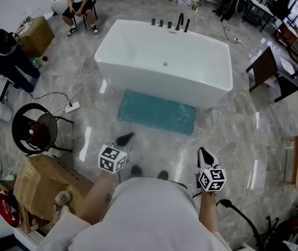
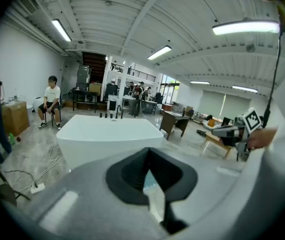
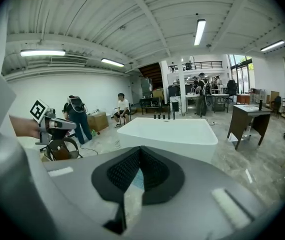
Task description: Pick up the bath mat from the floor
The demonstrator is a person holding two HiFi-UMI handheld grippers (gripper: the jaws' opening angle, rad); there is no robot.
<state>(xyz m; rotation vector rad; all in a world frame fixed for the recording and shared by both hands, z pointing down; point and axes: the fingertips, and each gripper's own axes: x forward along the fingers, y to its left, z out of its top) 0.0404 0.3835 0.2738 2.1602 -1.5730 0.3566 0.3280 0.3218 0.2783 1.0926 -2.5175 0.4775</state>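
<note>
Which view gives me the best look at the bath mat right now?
Head view: the whole bath mat lies flat in front of the bathtub. Both gripper views show only a teal sliver of it past their jaws.

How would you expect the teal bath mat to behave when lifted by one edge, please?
The bath mat looks thin and flat, so it probably droops. Its nubbly face should grip well. It may slide on the glossy floor.

Left tongs (image 1: pixel 125 139) closed, empty; right tongs (image 1: pixel 205 156) closed, empty; both angled down.
</note>
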